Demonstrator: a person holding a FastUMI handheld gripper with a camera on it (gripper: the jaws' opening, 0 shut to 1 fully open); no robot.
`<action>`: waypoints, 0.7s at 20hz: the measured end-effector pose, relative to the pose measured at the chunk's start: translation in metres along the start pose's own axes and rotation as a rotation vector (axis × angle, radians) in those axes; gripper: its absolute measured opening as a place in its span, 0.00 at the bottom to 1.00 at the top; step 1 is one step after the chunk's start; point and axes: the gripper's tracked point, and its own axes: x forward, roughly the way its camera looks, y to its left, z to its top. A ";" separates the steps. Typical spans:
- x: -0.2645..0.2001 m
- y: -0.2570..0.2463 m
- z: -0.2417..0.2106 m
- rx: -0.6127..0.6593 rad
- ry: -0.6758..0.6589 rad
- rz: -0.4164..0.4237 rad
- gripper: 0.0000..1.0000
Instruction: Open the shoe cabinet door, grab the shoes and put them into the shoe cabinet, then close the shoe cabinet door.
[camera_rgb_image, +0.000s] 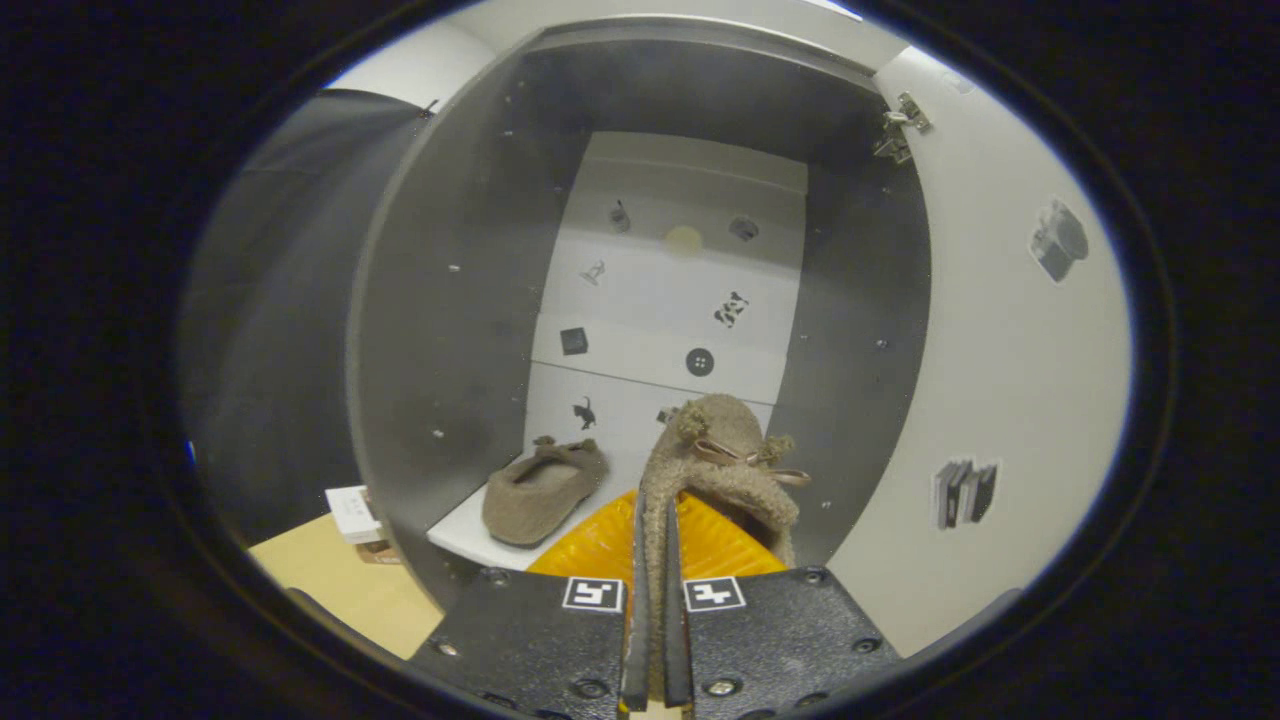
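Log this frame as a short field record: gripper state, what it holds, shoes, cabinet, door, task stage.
gripper: gripper shut on the held slipper
held slipper: held slipper, fuzzy tan with bow, edge pinched between the fingers, toe toward the cabinet
placed slipper: placed slipper lies on the cabinet shelf
cabinet door: cabinet door open, swung right
task stage: one shoe in, second being carried in, door not yet closed

White shelf (462, 535) inside the open shoe cabinet (440, 330), one tan slipper (540, 492) flat on it.
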 end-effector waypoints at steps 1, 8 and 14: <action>0.011 -0.006 0.002 0.003 0.003 -0.013 0.09; 0.090 -0.004 -0.020 -0.086 0.046 -0.002 0.09; 0.133 0.024 -0.041 -0.103 0.106 0.026 0.12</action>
